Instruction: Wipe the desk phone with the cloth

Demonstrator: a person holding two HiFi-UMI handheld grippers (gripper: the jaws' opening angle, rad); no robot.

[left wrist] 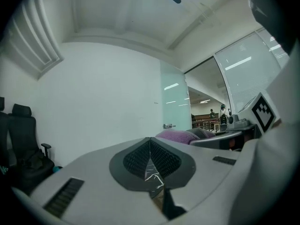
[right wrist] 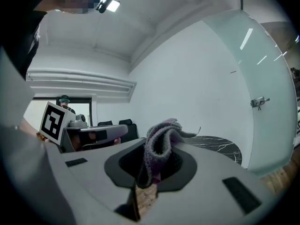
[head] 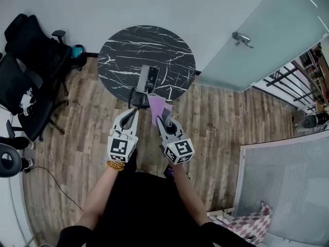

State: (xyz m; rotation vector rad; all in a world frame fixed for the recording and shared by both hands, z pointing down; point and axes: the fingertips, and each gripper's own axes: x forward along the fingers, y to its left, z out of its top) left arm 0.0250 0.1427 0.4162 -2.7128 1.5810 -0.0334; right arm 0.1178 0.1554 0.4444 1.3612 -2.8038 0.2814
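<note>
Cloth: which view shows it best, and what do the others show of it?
The right gripper view: the purple cloth fills the centre, bunched and clamped between the jaws of the right gripper. The head view shows it small, ahead of that gripper near the round table. The left gripper view catches only a purple lump.

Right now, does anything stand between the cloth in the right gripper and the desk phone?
Nothing visible does. The right gripper holds the purple cloth close to the desk phone on the marble table; the left gripper sits to its left, off that path.
</note>
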